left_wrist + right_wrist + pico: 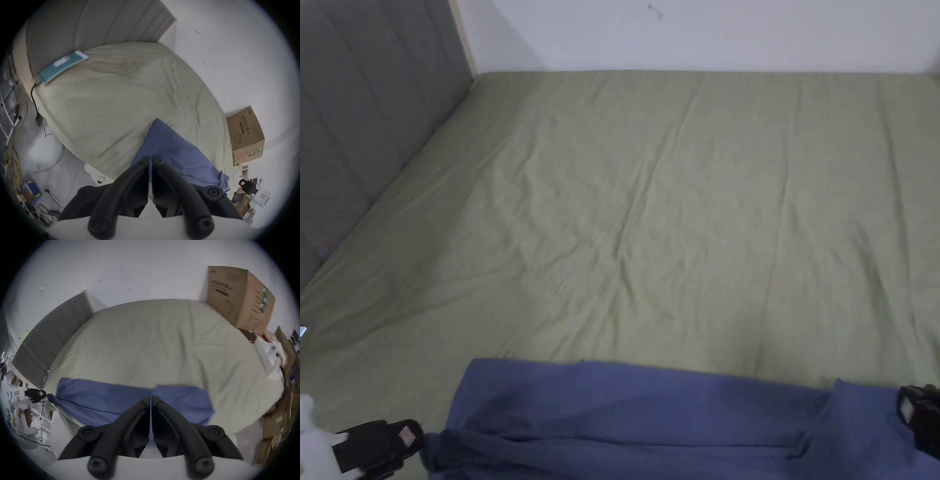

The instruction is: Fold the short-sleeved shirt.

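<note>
Pinching the blue shirt (650, 419) at 6 o'clock on the bed (675, 206): left tongs (150, 158), right tongs (150, 397); box (240, 296) print unreadable.

- The bed (675, 206) lies open and bare across its middle and far side, up to the white wall (706, 31).
- The grey padded headboard (369, 106) closes off the left edge.
- A teal tablet (63, 68) with its cable sits at the headboard corner.
- A cardboard box (240, 296) blocks the far right corner.
- The blue shirt (637, 419) covers the near edge.
</note>
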Available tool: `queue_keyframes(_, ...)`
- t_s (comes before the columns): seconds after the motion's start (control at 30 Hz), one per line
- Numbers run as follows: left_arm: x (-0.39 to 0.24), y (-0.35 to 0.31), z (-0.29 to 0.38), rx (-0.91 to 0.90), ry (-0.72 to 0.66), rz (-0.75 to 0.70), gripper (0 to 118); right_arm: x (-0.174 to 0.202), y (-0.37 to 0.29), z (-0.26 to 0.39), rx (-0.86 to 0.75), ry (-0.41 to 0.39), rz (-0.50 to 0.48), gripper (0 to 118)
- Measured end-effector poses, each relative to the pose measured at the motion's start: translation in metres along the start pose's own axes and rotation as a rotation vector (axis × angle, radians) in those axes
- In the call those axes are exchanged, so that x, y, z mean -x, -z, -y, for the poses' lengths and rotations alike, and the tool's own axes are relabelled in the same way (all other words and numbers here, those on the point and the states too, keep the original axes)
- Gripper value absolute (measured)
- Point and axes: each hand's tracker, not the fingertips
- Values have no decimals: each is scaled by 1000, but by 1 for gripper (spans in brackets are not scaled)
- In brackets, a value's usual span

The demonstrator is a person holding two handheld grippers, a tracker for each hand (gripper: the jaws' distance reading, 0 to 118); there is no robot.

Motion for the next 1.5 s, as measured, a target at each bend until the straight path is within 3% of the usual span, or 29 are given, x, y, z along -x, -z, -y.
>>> queue_keyframes(0.13,19,8,17,3,-112,73,3,41,21,3,30,-67,-92,1)
queue_keyframes(0.17,24,9,19,-2,-136,91,18,49,24,3,38,-91,-100,1)
queue_keyframes(0.2,30,6,15,-7,-178,119,18,58,27,2,46,-113,-111,1)
queue_keyframes(0.23,37,8,15,3,-218,170,26,64,30,2,48,-115,-125,1)
queue_keyframes(0.27,44,10,14,28,-256,199,46,68,35,3,55,-118,-139,1)
queue_keyframes(0.3,50,15,14,60,-300,227,82,72,38,3,60,-118,-150,1)
queue_keyframes(0.33,53,21,10,94,-333,260,112,76,41,3,69,-116,-163,1)
queue_keyframes(0.37,57,29,10,113,-351,294,118,79,44,4,78,-119,-170,1)
queue_keyframes(0.43,61,36,14,73,-379,316,109,85,48,6,92,-126,-179,1)
queue_keyframes(0.5,60,50,14,121,-333,226,110,89,50,7,105,-138,-183,1)
queue_keyframes(0.63,60,65,8,110,-334,350,108,91,56,10,129,-132,-178,1)
queue_keyframes(0.73,59,81,9,131,-379,398,93,88,60,10,148,-111,-178,1)
queue_keyframes(0.83,66,89,13,147,-401,368,8,87,63,10,155,-109,-170,1)
queue_keyframes(0.87,70,91,13,157,-393,317,9,86,64,10,160,-108,-171,1)
queue_keyframes(0.93,77,98,21,163,-478,401,9,84,64,9,164,-97,-177,1)
queue_keyframes(1.0,65,84,16,148,-483,353,9,80,62,7,165,-88,-174,1)
queue_keyframes(1.1,30,69,-4,147,-272,250,9,70,53,4,136,-50,-174,1)
queue_keyframes(1.2,-21,45,-23,116,-127,319,9,54,45,0,101,4,-164,1)
queue_keyframes(1.3,-94,22,-31,81,118,325,9,34,35,1,69,51,-137,1)
queue_keyframes(1.5,-230,29,14,151,603,416,9,-17,18,16,42,189,-80,1)
